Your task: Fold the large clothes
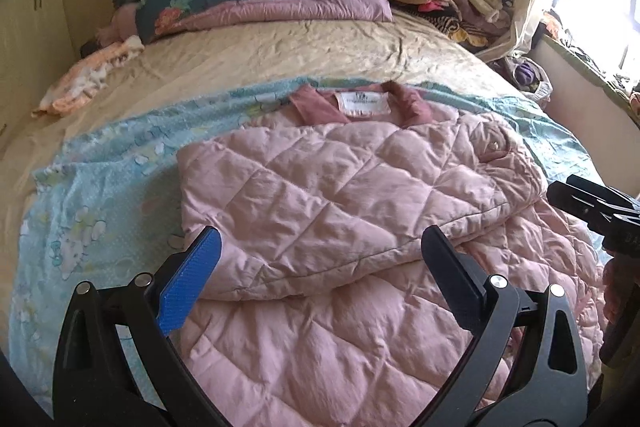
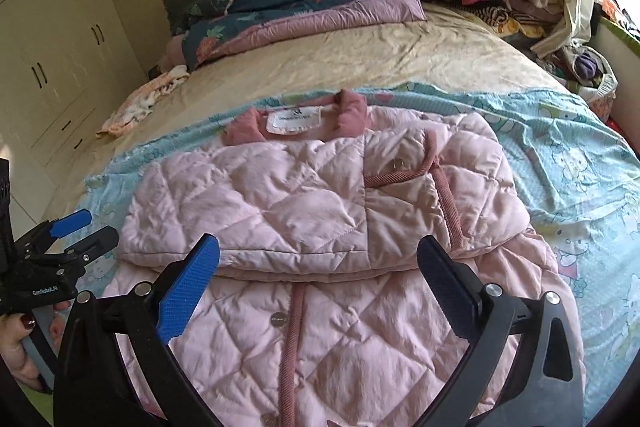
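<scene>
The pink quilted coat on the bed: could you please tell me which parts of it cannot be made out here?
- Pink quilted coat hem: cut off by the bottom edge, both views.
- Sleeves: folded across the body, layers beneath hidden.
- Neck label text: too small, both views.
- Lower coat: partly behind the right gripper fingers.

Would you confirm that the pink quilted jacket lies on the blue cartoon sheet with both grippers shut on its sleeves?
Not quite: both grippers are open and hold nothing. The left wrist view shows the left gripper empty above the pink quilted jacket; the right wrist view shows the right gripper likewise. The jacket does lie on the blue cartoon sheet.
</scene>
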Demonstrator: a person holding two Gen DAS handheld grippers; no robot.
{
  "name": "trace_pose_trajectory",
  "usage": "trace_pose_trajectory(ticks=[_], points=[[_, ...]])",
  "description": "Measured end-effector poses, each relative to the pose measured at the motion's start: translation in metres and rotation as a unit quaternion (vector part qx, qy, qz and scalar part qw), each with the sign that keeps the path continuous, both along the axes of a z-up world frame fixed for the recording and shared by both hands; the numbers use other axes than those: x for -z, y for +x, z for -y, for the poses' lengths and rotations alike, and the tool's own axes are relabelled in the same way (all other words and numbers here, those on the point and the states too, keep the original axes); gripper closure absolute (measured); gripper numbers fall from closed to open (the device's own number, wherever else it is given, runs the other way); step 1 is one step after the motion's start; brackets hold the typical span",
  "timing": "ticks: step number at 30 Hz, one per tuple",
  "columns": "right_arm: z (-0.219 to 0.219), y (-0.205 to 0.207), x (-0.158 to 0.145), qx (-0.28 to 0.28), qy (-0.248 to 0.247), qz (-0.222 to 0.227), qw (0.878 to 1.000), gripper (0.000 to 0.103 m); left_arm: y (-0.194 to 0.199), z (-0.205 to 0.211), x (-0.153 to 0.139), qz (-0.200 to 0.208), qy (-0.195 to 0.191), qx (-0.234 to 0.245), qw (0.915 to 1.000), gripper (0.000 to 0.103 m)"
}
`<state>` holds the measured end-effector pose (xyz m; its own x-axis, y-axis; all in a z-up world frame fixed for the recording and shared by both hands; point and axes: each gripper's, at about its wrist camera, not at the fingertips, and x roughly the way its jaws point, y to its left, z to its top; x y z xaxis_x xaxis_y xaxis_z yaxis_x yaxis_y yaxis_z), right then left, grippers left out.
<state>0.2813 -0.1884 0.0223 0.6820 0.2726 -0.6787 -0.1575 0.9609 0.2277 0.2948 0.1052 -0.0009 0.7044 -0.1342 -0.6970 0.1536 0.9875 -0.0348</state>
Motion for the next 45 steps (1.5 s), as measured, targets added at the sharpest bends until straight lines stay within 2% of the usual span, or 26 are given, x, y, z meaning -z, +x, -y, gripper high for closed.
trace_pose_trajectory(ticks=[6, 10, 21, 32, 45], points=[[0.001, -0.018, -0.017, -0.006, 0.01, 0.014, 1.0, 0.004, -0.028, 0.011, -0.017, 0.023, 0.006, 0.011, 0.9997, 0.009], [0.005, -0.03, -0.027, -0.005, 0.016, 0.022, 1.0, 0.004, -0.044, 0.013, -0.024, 0.027, -0.006, 0.008, 0.9996, 0.009], [0.021, -0.066, -0.052, -0.008, 0.02, 0.047, 0.999, 0.004, -0.084, 0.011, -0.042, 0.044, -0.042, -0.034, 0.9975, 0.009], [0.038, -0.106, -0.077, -0.009, 0.022, 0.075, 0.997, 0.004, -0.119, 0.024, -0.069, 0.071, -0.038, -0.036, 0.9961, 0.009], [0.049, -0.143, -0.092, -0.017, 0.023, 0.096, 0.995, 0.004, -0.157, 0.025, -0.081, 0.088, -0.03, -0.048, 0.9945, 0.009]])
